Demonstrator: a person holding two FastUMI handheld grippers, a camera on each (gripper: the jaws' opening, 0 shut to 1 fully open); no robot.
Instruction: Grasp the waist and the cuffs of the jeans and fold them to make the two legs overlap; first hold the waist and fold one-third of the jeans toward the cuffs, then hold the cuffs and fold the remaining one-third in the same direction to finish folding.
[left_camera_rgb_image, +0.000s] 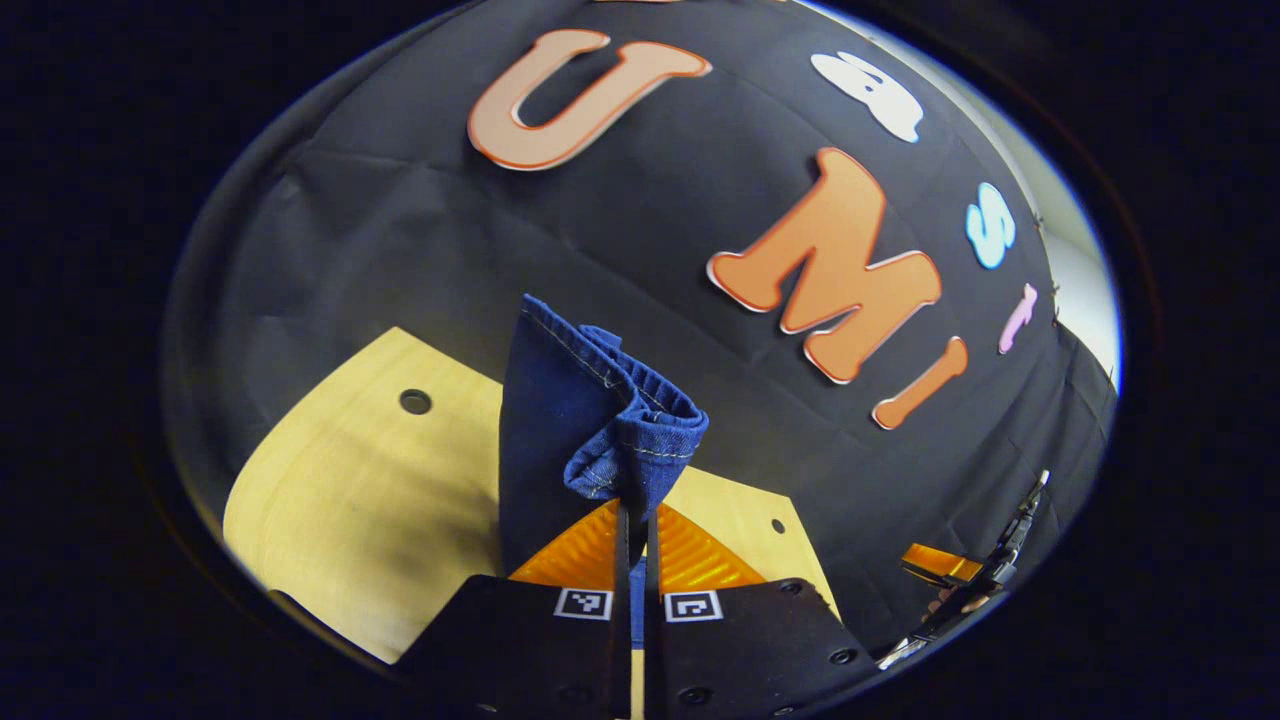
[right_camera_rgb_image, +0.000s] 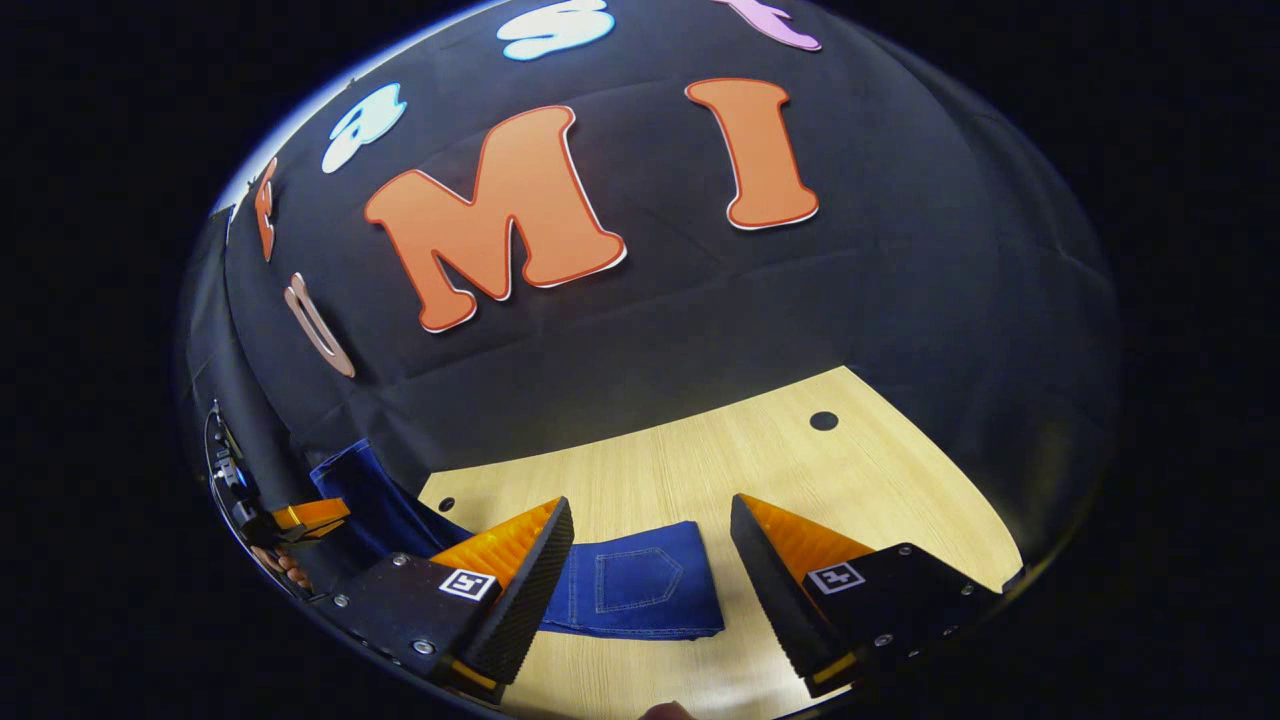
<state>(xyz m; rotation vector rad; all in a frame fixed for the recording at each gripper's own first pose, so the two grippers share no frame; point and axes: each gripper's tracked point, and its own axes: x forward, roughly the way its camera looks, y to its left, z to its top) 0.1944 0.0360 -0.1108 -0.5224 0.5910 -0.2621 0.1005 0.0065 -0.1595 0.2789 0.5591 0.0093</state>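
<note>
The jeans (left_camera_rgb_image: 590, 420) are dark blue denim with pale yellow stitching. In the left gripper view, the left claw (left_camera_rgb_image: 637, 530) is pinched tight on a bunched cuff, and the cloth stands up just past its 2 tips, lifted off the table (left_camera_rgb_image: 350, 500). The folded hem looks thick and rumpled.

In the right gripper view, the right claw (right_camera_rgb_image: 650, 560) is spread wide and holds nothing. The waist end lies flat on the table between its 2 fingers, with a stitched back pocket (right_camera_rgb_image: 640, 580) on top. The table is smooth, light wood with small round holes.
</note>
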